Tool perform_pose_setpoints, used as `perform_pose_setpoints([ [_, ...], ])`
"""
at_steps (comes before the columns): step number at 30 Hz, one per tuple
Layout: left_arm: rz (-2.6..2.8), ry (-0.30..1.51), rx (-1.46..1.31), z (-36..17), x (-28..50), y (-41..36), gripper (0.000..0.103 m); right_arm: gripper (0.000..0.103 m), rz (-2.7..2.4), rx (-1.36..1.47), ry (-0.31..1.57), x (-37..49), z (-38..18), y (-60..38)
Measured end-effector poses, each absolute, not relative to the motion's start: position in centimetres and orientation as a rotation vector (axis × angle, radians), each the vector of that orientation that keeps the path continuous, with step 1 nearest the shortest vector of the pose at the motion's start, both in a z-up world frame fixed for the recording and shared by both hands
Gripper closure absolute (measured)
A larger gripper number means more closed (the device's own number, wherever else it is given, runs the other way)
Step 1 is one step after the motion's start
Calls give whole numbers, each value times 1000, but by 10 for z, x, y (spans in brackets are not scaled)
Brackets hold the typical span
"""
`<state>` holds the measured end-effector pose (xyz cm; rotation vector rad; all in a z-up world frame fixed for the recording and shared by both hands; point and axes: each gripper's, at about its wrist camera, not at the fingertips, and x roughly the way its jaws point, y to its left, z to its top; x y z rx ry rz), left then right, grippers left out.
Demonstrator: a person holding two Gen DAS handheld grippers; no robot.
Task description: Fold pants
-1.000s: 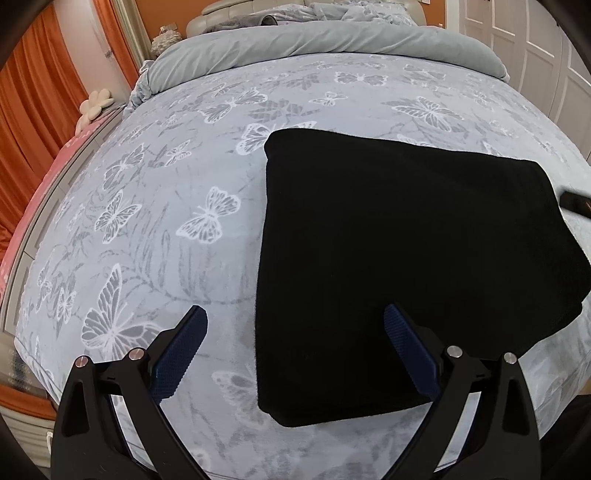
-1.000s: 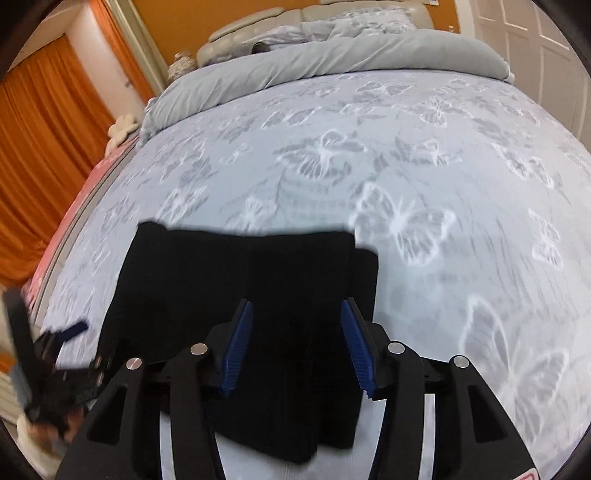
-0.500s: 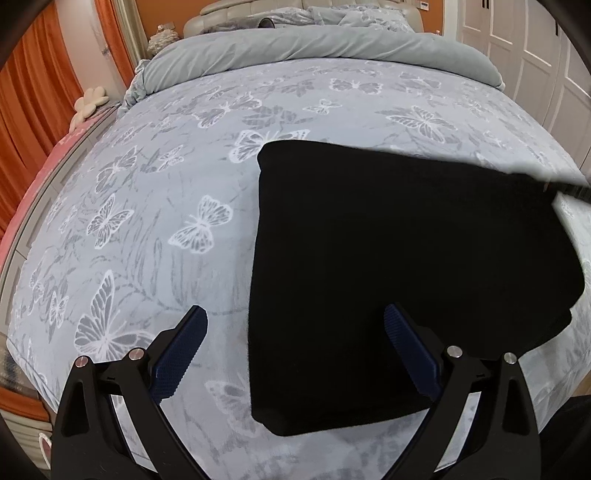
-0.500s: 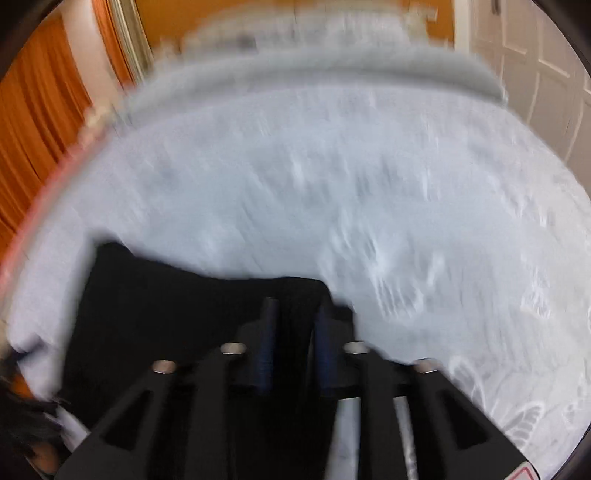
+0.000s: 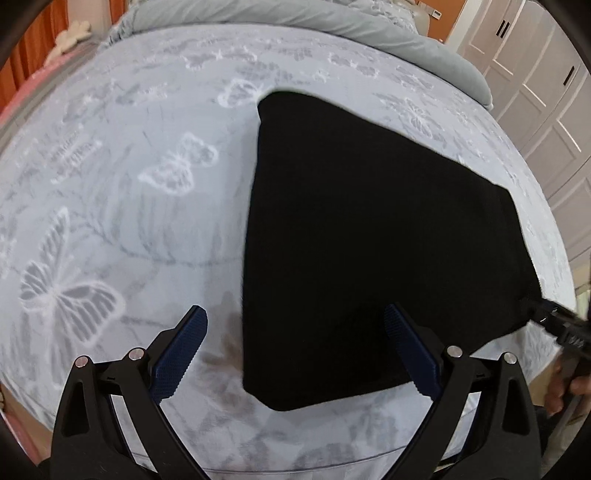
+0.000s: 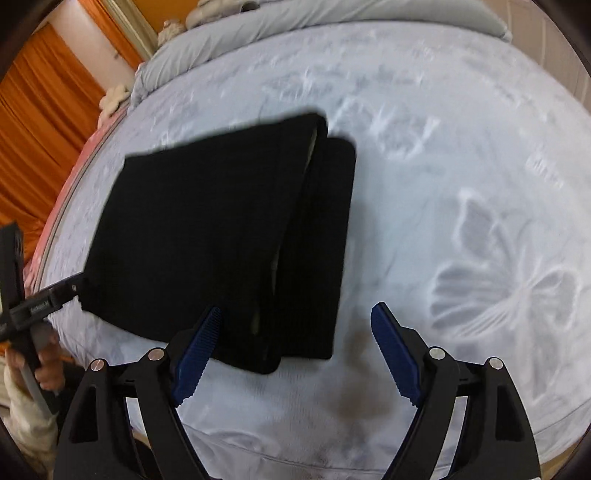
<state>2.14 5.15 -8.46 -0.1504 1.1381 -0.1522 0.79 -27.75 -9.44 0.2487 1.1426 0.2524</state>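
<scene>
Our right gripper (image 6: 295, 354) is opening its blue jaws wide. The near right corner of the black pants (image 6: 221, 236) lies in the gap between the pads, but the pads are not pressing on it, so this gripper holds nothing.

Our left gripper (image 5: 295, 354) has its jaws wide apart too. The near left corner of the pants sits between its pads, and they do not pinch the cloth. Seen from the right wrist, the tip of this gripper looks very close to the left edge of the pants; we cannot tell if it touches.

The pants lie flat on the bed cover (image 6: 480, 184), the pale one with butterflies, close to the near edge of the bed. They are already folded into a thick block. On the right side we can see the layers stacked, with the lower layer sticking out a little past the top one.

We think the folding is nearly done or all done. What may be left is to tidy that uneven right edge, or maybe one more fold. We cannot be sure.

Far away lie a grey duvet (image 6: 295, 22) and orange curtains (image 6: 44, 122) to the left. White cupboard doors (image 5: 535, 92) stand to the right.

There is small white writing on the left gripper's arm, but it is too tiny to read.
</scene>
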Motion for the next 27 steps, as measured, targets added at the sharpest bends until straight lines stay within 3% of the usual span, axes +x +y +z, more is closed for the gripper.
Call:
perform_pose_setpoints([
  [3,-210,1203,-238,-104,27,53,8,23,295,375,1168,11,-105,-286],
  [4,-212,1210,-258,-107,29,54,8,36,308,411,1167,13,-106,-290],
  [5,-215,1199,-274,-107,31,55,16,52,357,460,1160,16,-107,-291],
  [6,-243,1184,-286,-104,32,54,47,61,377,485,1157,17,-104,-291],
  [7,-289,1178,-305,-100,32,54,52,67,373,466,1146,17,-99,-287],
  [8,-288,1160,-316,-91,32,57,71,68,373,424,1128,15,-90,-282],
  [9,-300,1140,-328,-83,30,62,79,70,381,399,1100,11,-80,-278],
  [11,-333,1097,-360,-64,24,73,82,72,448,409,1032,0,-53,-274],
  [15,-373,1066,-361,-47,-1,89,79,68,513,465,1041,-17,-46,-280],
  [17,-365,1162,-345,-73,-5,87,72,58,443,441,1186,-15,-81,-281],
  [18,-333,1210,-310,-86,-4,83,67,44,365,402,1257,-13,-96,-280],
  [19,-324,1214,-285,-88,-5,81,65,40,359,437,1250,-13,-99,-282],
  [22,-310,1115,-189,-69,-12,75,46,37,347,417,1108,-13,-70,-286],
  [24,-290,1012,-187,-47,-15,76,20,33,312,440,1004,-11,-53,-293],
  [27,-275,929,-182,-22,-8,73,12,33,316,477,949,5,-43,-291],
])
